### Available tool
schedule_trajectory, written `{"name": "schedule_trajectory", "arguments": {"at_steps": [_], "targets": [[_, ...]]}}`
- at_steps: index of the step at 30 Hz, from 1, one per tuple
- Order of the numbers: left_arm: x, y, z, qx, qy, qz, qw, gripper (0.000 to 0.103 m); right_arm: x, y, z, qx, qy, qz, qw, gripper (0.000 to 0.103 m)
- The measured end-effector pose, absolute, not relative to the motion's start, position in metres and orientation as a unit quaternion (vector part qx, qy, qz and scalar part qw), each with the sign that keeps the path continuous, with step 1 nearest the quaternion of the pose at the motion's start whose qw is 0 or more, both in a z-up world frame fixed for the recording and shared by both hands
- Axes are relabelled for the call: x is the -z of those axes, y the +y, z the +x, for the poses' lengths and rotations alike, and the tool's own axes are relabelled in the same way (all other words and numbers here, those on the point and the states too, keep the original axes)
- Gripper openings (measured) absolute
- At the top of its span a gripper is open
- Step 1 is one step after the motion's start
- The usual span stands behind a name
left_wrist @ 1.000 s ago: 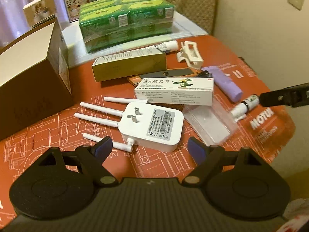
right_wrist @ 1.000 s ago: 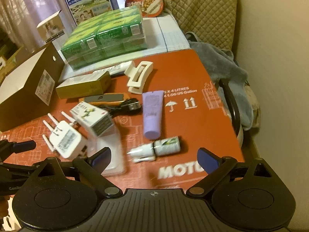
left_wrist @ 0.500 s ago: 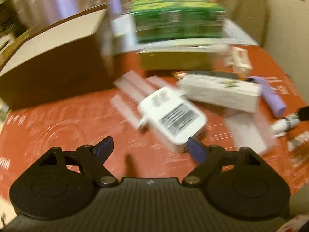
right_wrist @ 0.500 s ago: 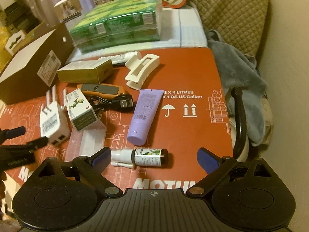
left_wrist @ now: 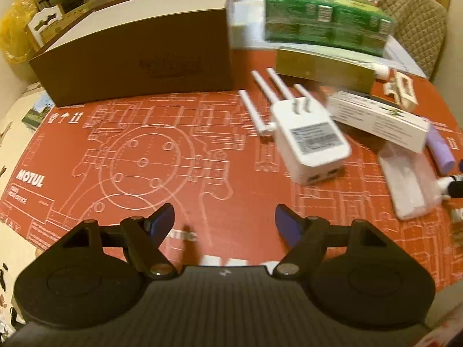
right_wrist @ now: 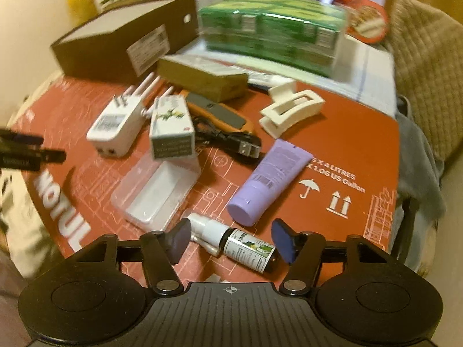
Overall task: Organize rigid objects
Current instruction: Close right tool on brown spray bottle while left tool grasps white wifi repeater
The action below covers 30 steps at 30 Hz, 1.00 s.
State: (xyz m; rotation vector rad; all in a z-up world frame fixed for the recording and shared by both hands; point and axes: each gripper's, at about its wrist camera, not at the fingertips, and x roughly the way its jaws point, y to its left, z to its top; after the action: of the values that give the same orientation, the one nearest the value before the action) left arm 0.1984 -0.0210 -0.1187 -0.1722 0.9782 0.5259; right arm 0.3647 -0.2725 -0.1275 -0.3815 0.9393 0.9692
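spray bottle lined up between the right jaws, nothing gripped yet

right gripper is spread wide and holds nothing; the small spray bottle lies on its side on the red printed mat, between the two blue pads but touching neither as far as the view shows. it looks light, hard and round, so it may roll or squirt out of a loose pinch; the labelled body seems the safer hold, across its width, rather than the thin white nozzle end.

left gripper is likewise released, hanging over a bare stretch of mat with the white plug-in repeater ahead and to its right. that one looks like stiff plastic, probably light; its boxy body is the place to clamp, since the thin antennas might flex or snap.

further out lie a clear plastic case, a purple tube, a white carton resting partly on the case, a black usb cable, a cream hair claw, then a gold box, the brown box and a green wrapped pack.
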Motion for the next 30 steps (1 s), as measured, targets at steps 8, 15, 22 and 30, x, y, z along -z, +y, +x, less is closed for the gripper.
{"name": "schedule_trajectory", "arguments": {"at_steps": [8,15,22,30], "targets": [[0.114,-0.029,0.200,-0.227,0.464,-0.086,0.852,0.074,0.133,-0.275,0.355,-0.469,0.461,-0.202,0.726,0.037],[0.108,-0.034,0.212,-0.204,0.463,-0.091,0.857,0.074,0.137,-0.270,0.361,-0.429,0.477,-0.163,0.749,0.036],[0.099,-0.039,0.224,-0.192,0.453,-0.091,0.866,0.074,0.138,-0.269,0.361,-0.420,0.468,-0.170,0.759,0.020],[0.098,-0.042,0.248,-0.177,0.449,-0.098,0.870,0.074,0.111,-0.283,0.364,-0.433,0.442,-0.130,0.775,0.020]]}}
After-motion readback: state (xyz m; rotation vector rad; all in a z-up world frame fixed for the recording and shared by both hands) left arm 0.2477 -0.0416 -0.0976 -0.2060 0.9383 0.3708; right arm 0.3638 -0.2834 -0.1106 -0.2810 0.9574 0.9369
